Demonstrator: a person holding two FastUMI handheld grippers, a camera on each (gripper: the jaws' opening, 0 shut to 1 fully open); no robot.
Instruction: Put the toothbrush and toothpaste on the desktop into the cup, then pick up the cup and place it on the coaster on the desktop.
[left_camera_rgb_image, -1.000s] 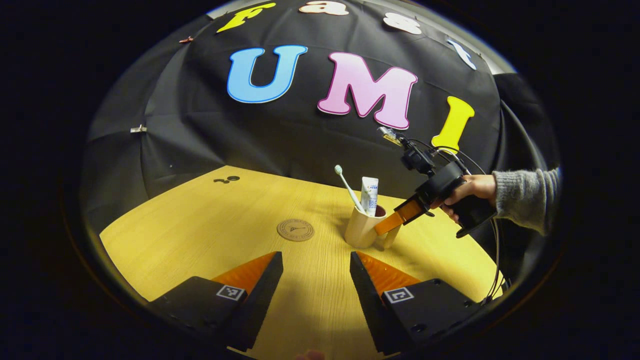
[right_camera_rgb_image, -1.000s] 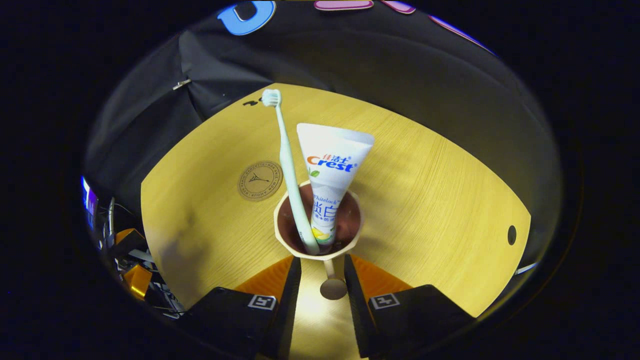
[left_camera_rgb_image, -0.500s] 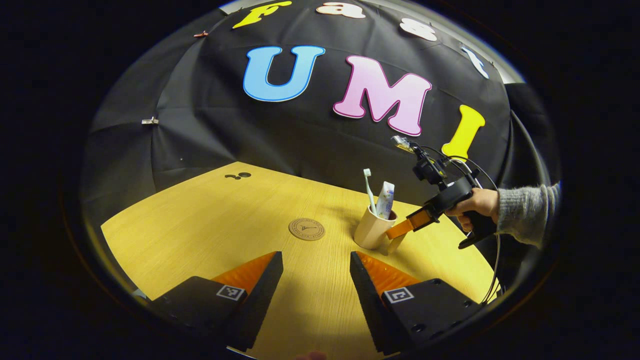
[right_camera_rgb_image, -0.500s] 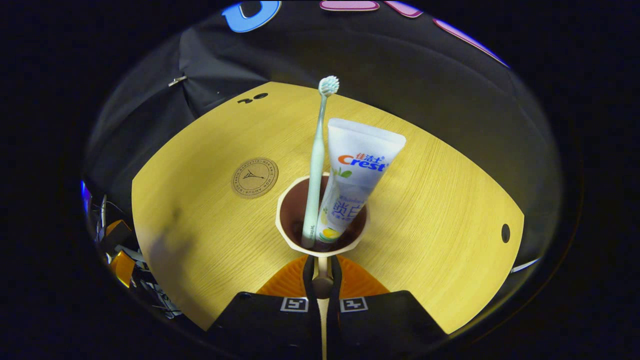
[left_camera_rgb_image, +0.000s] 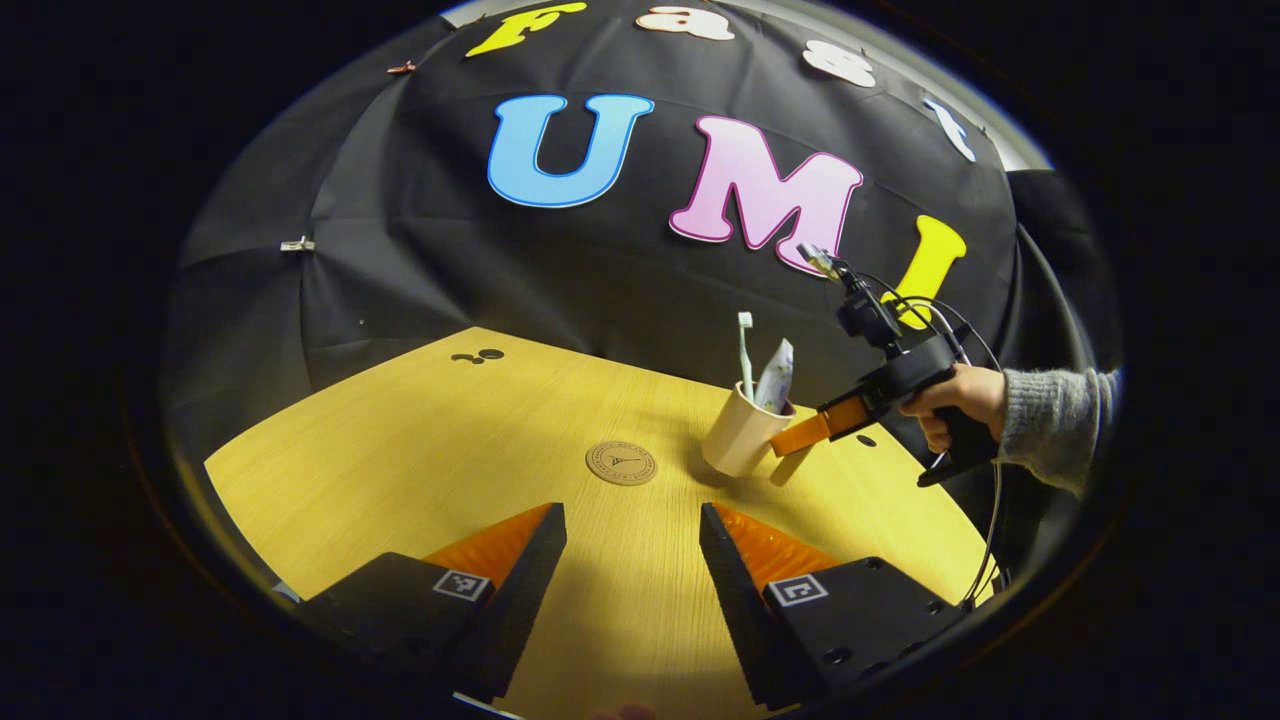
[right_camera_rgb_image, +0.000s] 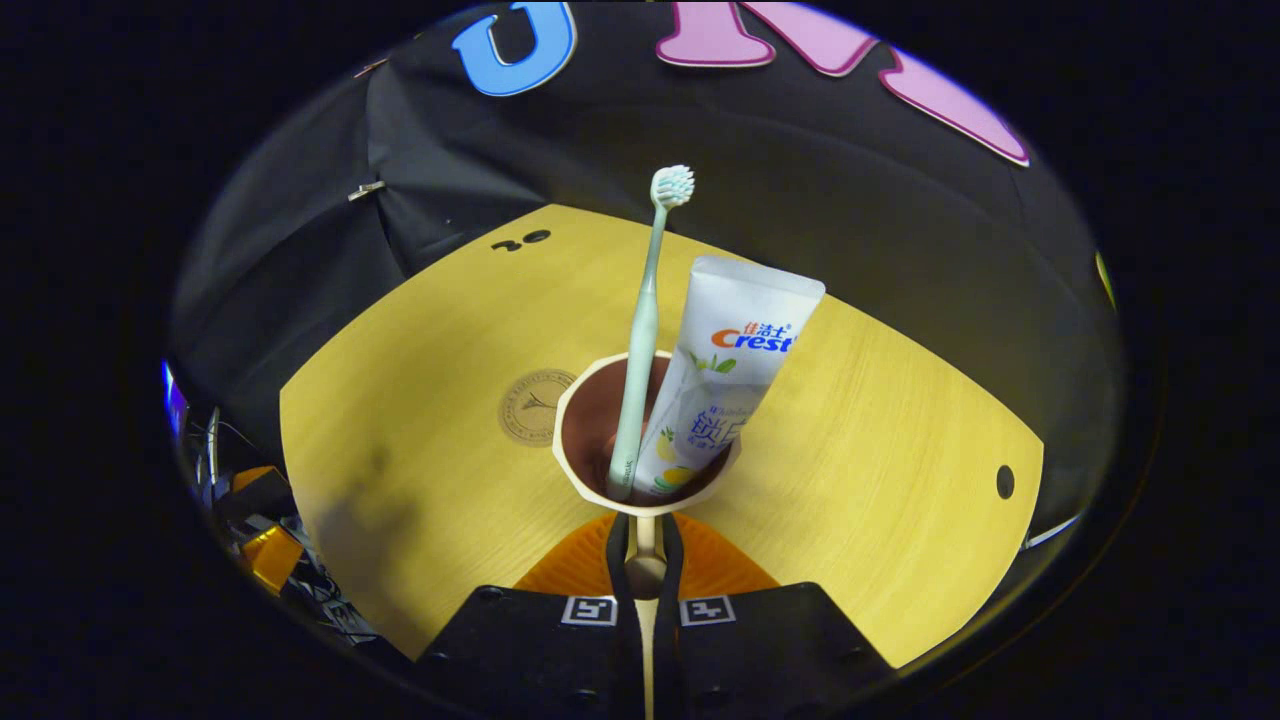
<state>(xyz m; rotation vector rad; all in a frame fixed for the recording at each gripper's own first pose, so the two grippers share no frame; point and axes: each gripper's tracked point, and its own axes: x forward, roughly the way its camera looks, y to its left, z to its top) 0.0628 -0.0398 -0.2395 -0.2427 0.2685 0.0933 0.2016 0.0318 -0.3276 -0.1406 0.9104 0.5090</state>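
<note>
Cup: a beige plastic-looking cup with a dark red inside (right_camera_rgb_image: 645, 445), tilted and, by its shadow in the left gripper view, lifted just off the yellow wooden table (left_camera_rgb_image: 420, 450); it hangs near the coaster, toward the right side.
Contents: a pale green toothbrush (right_camera_rgb_image: 645, 330), bristles up, and a white toothpaste tube (right_camera_rgb_image: 725, 365), both leaning inside the cup.
Right gripper (right_camera_rgb_image: 645, 575): jaws pinched narrow on the cup's thin handle, one finger on each side; a hand in a grey sleeve (left_camera_rgb_image: 1055, 425) carries it.
Left gripper (left_camera_rgb_image: 630, 545): jaws wide, holding nothing, hovering low over the table well short of the cup.
Coaster: a round brown coaster with a stamped emblem (left_camera_rgb_image: 621, 463), flat on the table and bare; in the right gripper view it sits partly behind the cup's rim.
Handling: the cup looks light and stiff, likely smooth. The handle is a slim hold, so the cup may swing or twist about it. The tall toothbrush and tube make the load top-heavy; a steep tilt could tip them out.
Step in hand: carrying the loaded cup across to the coaster, then setting it down level and centred.
</note>
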